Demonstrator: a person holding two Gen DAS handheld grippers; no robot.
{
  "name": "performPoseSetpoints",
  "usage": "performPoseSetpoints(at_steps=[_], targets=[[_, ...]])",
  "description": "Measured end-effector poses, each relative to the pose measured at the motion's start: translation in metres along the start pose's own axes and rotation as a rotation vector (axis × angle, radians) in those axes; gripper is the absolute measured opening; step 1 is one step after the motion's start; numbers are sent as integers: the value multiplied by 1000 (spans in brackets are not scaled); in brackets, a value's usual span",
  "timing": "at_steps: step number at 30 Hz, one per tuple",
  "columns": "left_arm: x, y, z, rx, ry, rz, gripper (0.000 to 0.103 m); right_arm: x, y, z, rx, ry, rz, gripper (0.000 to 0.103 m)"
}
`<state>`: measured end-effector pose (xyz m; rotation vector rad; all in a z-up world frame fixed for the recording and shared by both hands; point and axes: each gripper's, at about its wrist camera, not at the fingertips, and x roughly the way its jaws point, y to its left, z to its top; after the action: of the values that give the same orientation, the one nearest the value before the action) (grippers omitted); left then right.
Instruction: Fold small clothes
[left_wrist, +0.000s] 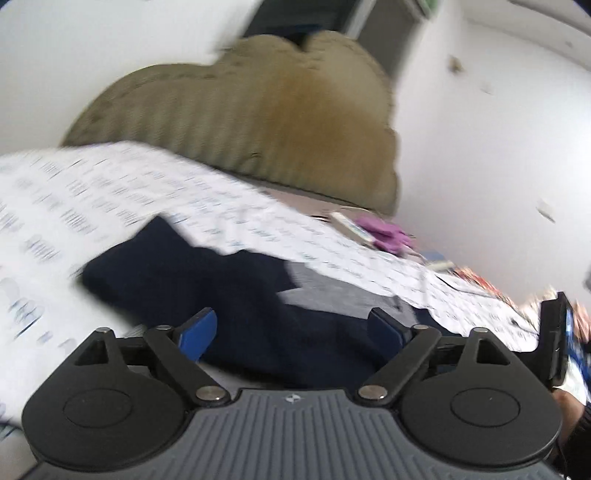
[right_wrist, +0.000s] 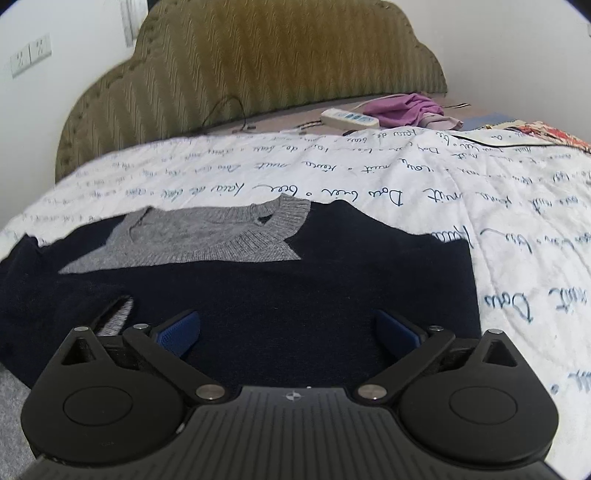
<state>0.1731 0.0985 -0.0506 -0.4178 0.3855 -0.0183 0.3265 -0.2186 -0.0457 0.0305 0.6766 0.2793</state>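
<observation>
A small navy sweater (right_wrist: 258, 295) with a grey knit collar and yoke (right_wrist: 207, 240) lies flat on the white bedspread with blue handwriting (right_wrist: 406, 177). Its sides look folded inward, and a grey cuff (right_wrist: 118, 317) shows at the lower left. My right gripper (right_wrist: 286, 332) hovers over the sweater's near part, jaws wide apart, nothing between the blue pads (right_wrist: 177, 332). In the blurred left wrist view the same sweater (left_wrist: 221, 288) lies under my left gripper (left_wrist: 295, 328), which is open with nothing in it.
An olive padded headboard (right_wrist: 258, 59) stands behind the bed. A white power strip (right_wrist: 349, 118) and purple cloth (right_wrist: 402, 109) lie near it, with patterned fabric (right_wrist: 554, 138) at far right. A dark phone-like device (left_wrist: 557, 339) stands at the left view's right edge.
</observation>
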Motion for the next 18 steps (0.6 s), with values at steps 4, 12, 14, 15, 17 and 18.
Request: performPoseSetpoints(at_steps=[4,12,14,15,17,18], targets=[[10,17,-5,-93,99,43,92,-13,7,18,163,14,80,103],[16,17,-10,-59,121,55,100,16,17,25,459,240,400,94],[16,16,-11,-65,122,53,101,18,20,27,479,253,426,92],[15,15,-12,-65,122,52,101,19,23,27,481,264,447,88],[18,13,-11,-61,123,53,101,20,31,27,474,293,494,81],[19,13,-11,-59,124,54,102,20,37,26,454,306,519,77]])
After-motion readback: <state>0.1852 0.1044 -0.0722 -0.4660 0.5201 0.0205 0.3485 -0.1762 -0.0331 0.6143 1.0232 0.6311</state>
